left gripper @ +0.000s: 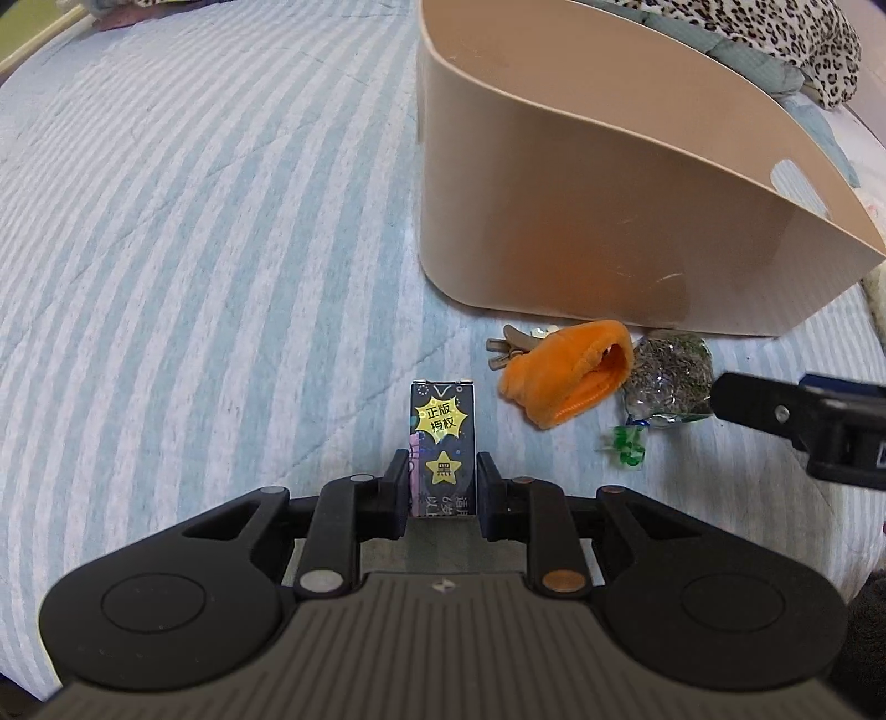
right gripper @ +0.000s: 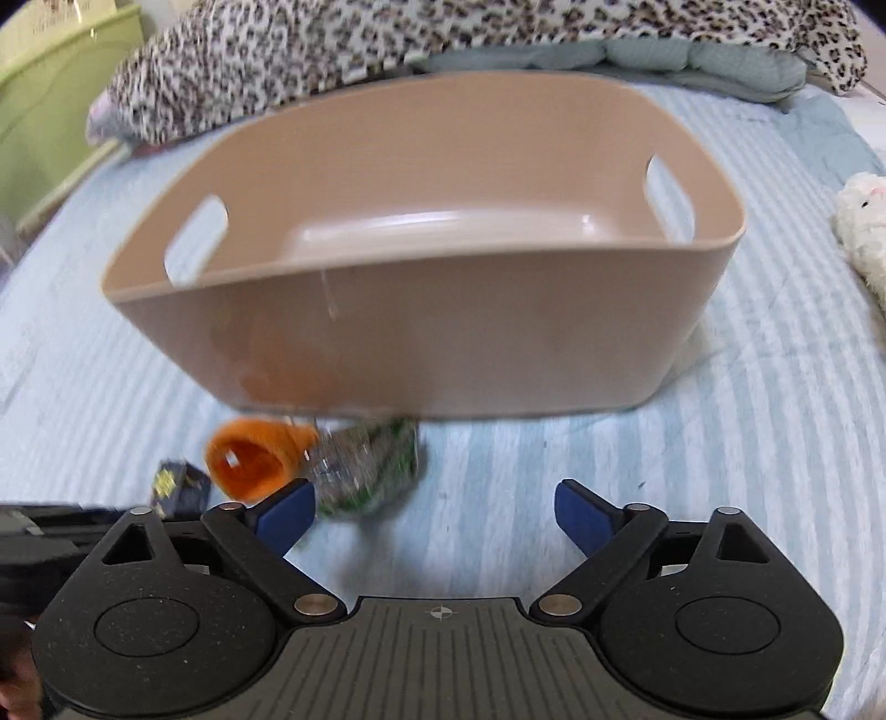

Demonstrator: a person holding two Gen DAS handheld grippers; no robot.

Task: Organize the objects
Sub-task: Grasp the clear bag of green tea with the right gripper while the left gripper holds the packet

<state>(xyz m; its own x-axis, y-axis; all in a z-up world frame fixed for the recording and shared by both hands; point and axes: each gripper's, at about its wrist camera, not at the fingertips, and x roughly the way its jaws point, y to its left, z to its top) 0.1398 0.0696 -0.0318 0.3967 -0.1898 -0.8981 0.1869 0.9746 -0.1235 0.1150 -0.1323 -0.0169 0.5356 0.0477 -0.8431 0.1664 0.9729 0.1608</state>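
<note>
My left gripper (left gripper: 442,471) is shut on a small black box (left gripper: 443,437) with yellow star stickers, low over the striped bedspread. Right of it lie an orange plush piece (left gripper: 565,376), a brown hair clip (left gripper: 506,346), a clear bag of dark bits (left gripper: 670,382) and a green clear wrapper (left gripper: 628,443). A beige basket (left gripper: 609,210) stands behind them. My right gripper (right gripper: 434,507) is open and empty, facing the basket (right gripper: 432,343). The bag (right gripper: 368,471) lies by its left finger, with the orange plush (right gripper: 252,462) and the box (right gripper: 180,487) further left.
The bed has a blue and white striped cover (left gripper: 194,249). A leopard-print blanket (right gripper: 387,39) lies behind the basket. A white plush toy (right gripper: 864,232) sits at the right edge. A green board (right gripper: 50,111) is at the far left.
</note>
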